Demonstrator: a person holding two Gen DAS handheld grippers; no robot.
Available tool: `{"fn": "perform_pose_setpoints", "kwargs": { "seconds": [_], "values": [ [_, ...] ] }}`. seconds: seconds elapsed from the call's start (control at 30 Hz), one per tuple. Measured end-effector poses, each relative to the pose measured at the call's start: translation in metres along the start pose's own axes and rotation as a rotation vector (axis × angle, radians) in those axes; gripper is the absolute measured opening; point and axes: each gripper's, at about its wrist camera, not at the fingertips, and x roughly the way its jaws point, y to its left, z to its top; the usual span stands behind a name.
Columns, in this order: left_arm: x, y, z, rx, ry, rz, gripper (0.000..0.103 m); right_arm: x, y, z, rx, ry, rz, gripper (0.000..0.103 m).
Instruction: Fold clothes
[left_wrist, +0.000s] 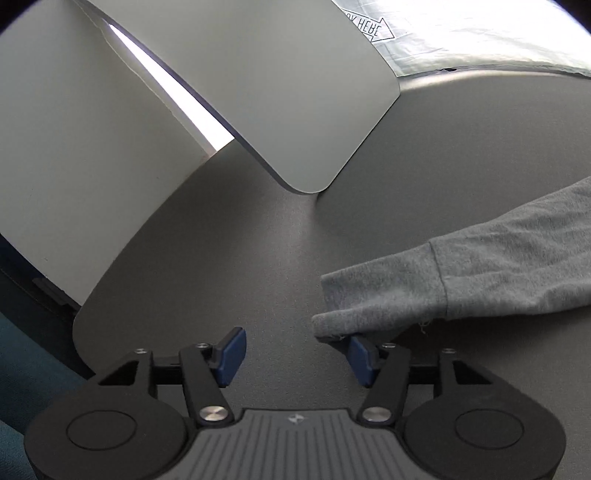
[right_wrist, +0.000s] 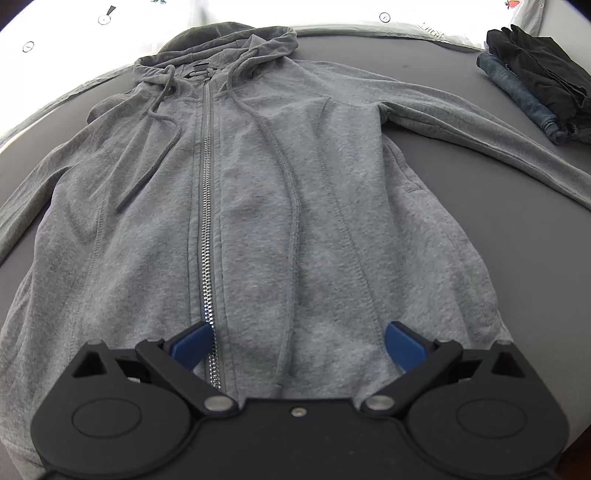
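Grey hoodie (right_wrist: 258, 206) spread flat on the table (right_wrist: 443, 74), both grippers wide open over it.

The right gripper (right_wrist: 297, 345) hangs above the hem, jaws apart, zipper (right_wrist: 207, 206) running up from just inside its left finger, hood at the far end. Well beyond its right jaw sits a pile of dark clothes (right_wrist: 535, 85). Over at the left gripper (left_wrist: 295, 356), jaws apart too, the sleeve cuff (left_wrist: 380, 306) lies across the tip of its right finger (left_wrist: 360, 360), not pinched.
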Motion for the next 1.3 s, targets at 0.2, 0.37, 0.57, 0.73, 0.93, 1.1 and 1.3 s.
{"fn": "perform_pose_setpoints", "kwargs": {
  "seconds": [0.2, 0.37, 0.57, 0.73, 0.93, 1.1, 1.3],
  "values": [
    [-0.078, -0.001, -0.006, -0.185, -0.063, -0.615, 0.073, -0.052, -0.054, -0.012, 0.083, -0.138, -0.006, 0.093],
    [-0.143, -0.099, -0.025, 0.086, -0.077, -1.059, 0.076, -0.062, -0.112, -0.028, 0.082, -0.109, -0.071, 0.094],
    [-0.174, -0.192, -0.078, 0.312, 0.056, -1.291, 0.076, -0.042, -0.147, -0.042, 0.015, 0.005, 0.106, 0.072],
    [-0.190, -0.210, -0.106, 0.259, 0.140, -1.338, 0.059, -0.041, -0.151, -0.049, -0.129, 0.024, 0.140, 0.029],
    [-0.207, -0.202, -0.105, 0.065, 0.264, -1.241, 0.011, -0.068, -0.189, -0.031, 0.004, 0.049, 0.351, 0.004],
    [-0.197, -0.182, -0.112, -0.032, 0.361, -1.096, 0.022, -0.065, -0.218, -0.027, 0.110, 0.080, 0.370, 0.002],
    [-0.190, -0.173, -0.121, -0.079, 0.415, -1.015, 0.029, -0.053, -0.241, -0.019, 0.156, 0.078, 0.302, 0.011]
  ]
}}
